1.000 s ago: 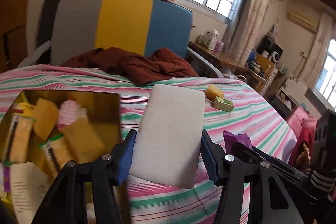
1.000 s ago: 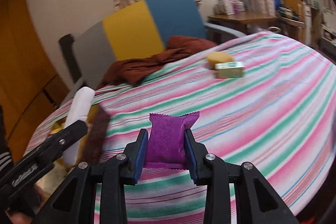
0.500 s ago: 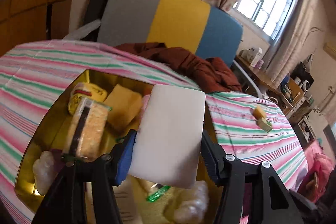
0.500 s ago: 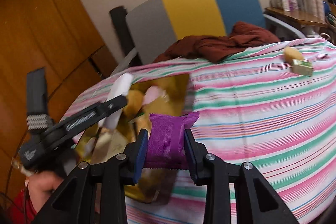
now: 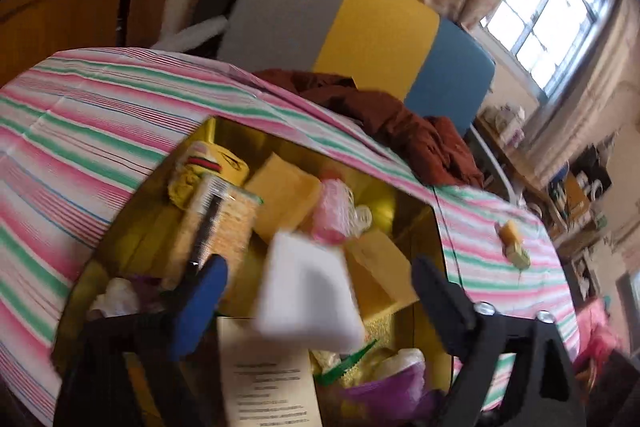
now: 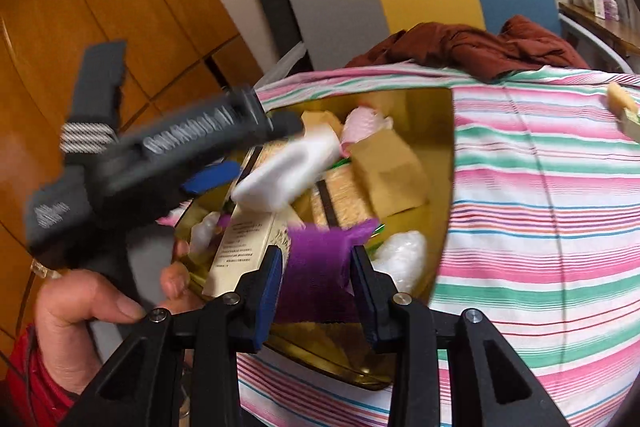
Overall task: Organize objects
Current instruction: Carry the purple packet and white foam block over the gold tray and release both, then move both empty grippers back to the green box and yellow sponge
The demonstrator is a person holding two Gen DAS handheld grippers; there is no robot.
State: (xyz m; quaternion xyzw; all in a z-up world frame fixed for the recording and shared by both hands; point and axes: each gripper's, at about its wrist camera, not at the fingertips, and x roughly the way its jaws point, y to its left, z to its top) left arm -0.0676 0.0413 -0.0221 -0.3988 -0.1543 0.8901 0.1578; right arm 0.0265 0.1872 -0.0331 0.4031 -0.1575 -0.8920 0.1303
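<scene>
An open gold box [image 5: 256,131] [image 6: 440,155] lies on the striped tablecloth, filled with cracker packs, yellow sponges, a pink item and a leaflet. My left gripper [image 5: 316,299] [image 6: 256,155] hovers over it; its jaws are opening wide. A white foam block [image 5: 308,291] [image 6: 288,171] tilts loose between them, blurred and touching neither pad. My right gripper [image 6: 316,287] is at the box's near edge with a purple packet [image 6: 320,267] between its blue pads. Its jaws are opening slightly, though the pads still touch the packet.
A yellow sponge and a small green box [image 5: 514,243] [image 6: 624,107] lie on the striped cloth to the right. A brown garment [image 5: 400,123] is bunched before a grey, yellow and blue chair back [image 5: 380,27]. A person's hand [image 6: 80,307] grips the left tool.
Both grippers swung left from the open cloth to above the gold box. The left jaws spread and let go of the white block, which tips downward. The purple packet stays in the right jaws.
</scene>
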